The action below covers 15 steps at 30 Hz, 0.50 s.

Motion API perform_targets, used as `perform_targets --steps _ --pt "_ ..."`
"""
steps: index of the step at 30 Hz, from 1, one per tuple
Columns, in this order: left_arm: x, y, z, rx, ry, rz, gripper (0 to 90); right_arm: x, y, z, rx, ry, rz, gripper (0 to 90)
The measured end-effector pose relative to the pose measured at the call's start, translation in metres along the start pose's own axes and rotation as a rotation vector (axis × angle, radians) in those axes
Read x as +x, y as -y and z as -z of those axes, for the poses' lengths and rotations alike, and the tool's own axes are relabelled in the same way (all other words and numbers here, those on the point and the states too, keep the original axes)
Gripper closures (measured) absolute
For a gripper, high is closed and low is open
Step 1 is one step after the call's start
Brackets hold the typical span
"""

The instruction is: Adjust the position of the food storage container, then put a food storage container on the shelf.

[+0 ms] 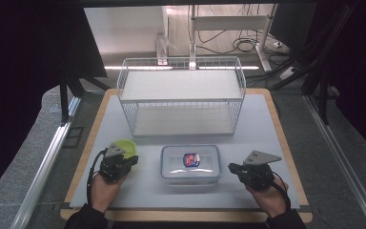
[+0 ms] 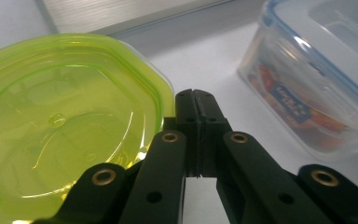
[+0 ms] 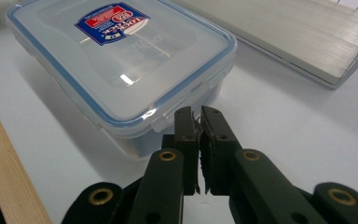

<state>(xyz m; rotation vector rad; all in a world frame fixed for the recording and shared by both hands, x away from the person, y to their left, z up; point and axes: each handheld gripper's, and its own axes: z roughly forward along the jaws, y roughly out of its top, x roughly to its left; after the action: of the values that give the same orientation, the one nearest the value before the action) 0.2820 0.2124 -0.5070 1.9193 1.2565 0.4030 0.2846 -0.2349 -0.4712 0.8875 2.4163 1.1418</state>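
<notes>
**High view: two closed grippers flank a lidded box on the white mat**

High view is taken across a table (image 1: 286,143) covered by a white mat. Toward the mat's front left corner, the left gripper (image 1: 132,160) is held in the person's left hand (image 1: 104,188), with a yellow-green plastic lid (image 1: 125,146) lying just beyond it. In the left gripper view, the two black jaws are seen pressed together with nothing between them, their tips just beside the rim of the lid (whether they touch it cannot be told).

At the middle of the mat's front edge a clear rectangular container (image 1: 190,163) is found, closed by a blue-rimmed lid with a red and blue label on top. It rests flat on the mat, between the two grippers and apart from both in the high view.

Behind it, toward the mat's back edge, a white wire rack (image 1: 181,95) with two shelves is stood, well apart from the container.

Toward the front right corner, the right gripper (image 1: 232,168) is held in the right hand (image 1: 269,195), pointed at the container's right end. In the right gripper view its jaws are seen nearly together, only a thin slit left between the pads, with nothing gripped; their tips lie just beside a corner of the container.
</notes>
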Motion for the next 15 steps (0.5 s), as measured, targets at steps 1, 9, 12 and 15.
perform_targets --steps 1,9,12,15 --pt "0.0 0.0 0.0 0.0 0.003 -0.002 89.8 -0.001 0.0 0.0 0.005 0.002 0.003 84.1" --pt "-0.019 -0.001 0.001 -0.005 0.07 -0.074 49.5 -0.011 0.005 -0.002 0.018 0.012 -0.036 61.7" --pt "-0.022 -0.002 0.001 -0.012 0.113 -0.081 36.0 -0.015 0.006 -0.003 0.021 0.02 -0.057 49.7" --pt "-0.024 -0.004 0.002 -0.025 0.167 -0.082 27.9 -0.016 0.005 -0.004 0.011 0.031 -0.054 38.0"
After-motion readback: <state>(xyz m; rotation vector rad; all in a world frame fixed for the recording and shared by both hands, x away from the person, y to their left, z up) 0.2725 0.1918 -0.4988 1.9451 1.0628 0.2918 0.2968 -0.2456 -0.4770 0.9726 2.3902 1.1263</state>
